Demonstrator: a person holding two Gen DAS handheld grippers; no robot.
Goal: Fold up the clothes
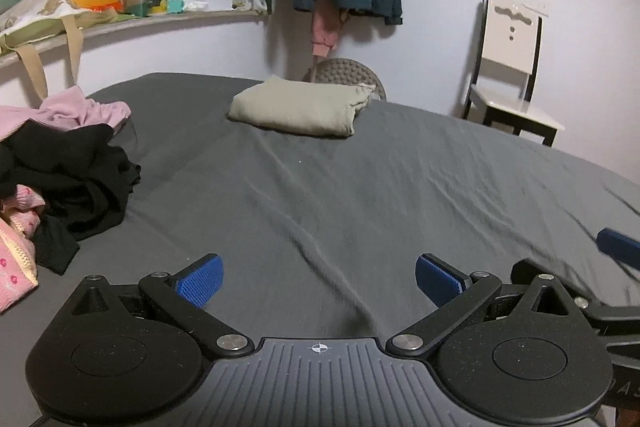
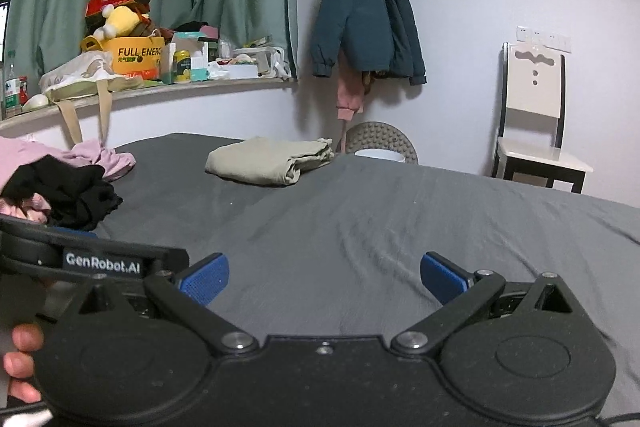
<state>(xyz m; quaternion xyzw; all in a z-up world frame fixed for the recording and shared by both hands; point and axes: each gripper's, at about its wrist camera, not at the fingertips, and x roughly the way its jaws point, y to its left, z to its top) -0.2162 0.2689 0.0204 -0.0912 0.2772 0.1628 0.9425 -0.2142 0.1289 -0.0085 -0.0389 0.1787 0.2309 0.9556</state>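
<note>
At the bottom of each wrist view, your left gripper [image 1: 318, 281] and right gripper [image 2: 324, 279] both hover over bare grey sheet [image 1: 360, 207] with fingers spread wide and nothing between them. The next garment is likely in the unfolded pile [image 1: 60, 183] at the left edge of the left view: black cloth on top, pink beneath. Go for the black piece, pinch one layer only at an edge, and lift it clear before spreading it flat on the open sheet in mid-frame. Farther back, upper centre, the folded beige garment [image 1: 298, 107] lies finished; keep away from it.
</note>
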